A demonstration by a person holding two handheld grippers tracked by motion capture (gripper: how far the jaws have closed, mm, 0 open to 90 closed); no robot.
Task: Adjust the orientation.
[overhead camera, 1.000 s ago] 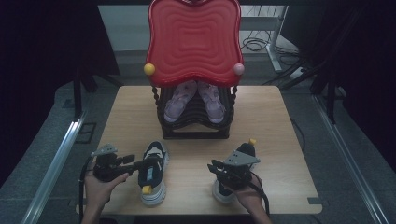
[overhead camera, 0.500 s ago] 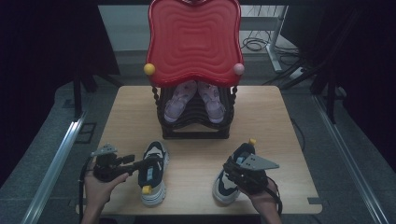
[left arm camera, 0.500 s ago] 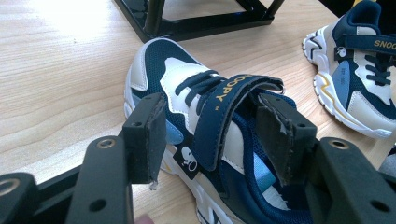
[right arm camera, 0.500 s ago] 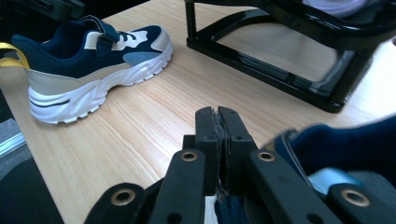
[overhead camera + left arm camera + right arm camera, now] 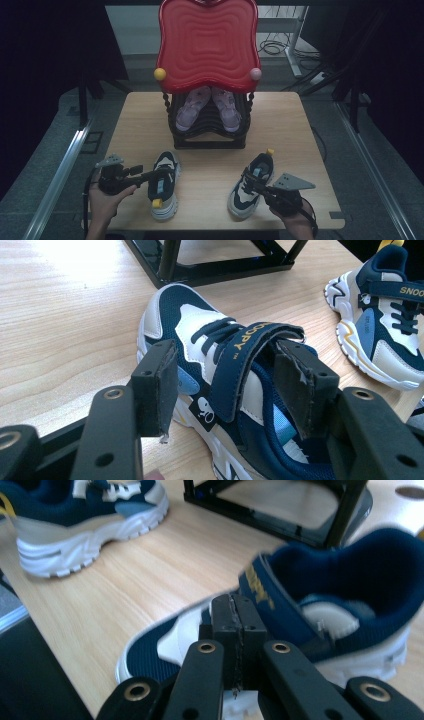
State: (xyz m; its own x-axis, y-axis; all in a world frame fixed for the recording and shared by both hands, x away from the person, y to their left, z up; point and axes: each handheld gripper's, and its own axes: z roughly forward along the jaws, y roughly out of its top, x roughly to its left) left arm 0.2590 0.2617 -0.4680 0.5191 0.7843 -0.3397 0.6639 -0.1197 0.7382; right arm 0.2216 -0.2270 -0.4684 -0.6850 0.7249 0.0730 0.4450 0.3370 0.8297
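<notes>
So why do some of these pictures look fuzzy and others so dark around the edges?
In the right gripper view the near shoe is smeared and soft, probably from motion, while the right gripper stays sharp. In the left gripper view the shoe is crisp, with washed-out glare on the table at top left. In the high view the table is lit and the surroundings fall into near black.

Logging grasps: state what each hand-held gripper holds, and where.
Left hand-held gripper: open astride the left sneaker's strap, holding nothing. Right hand-held gripper: jaws closed at the right sneaker; whether it pinches anything cannot be told.
</notes>
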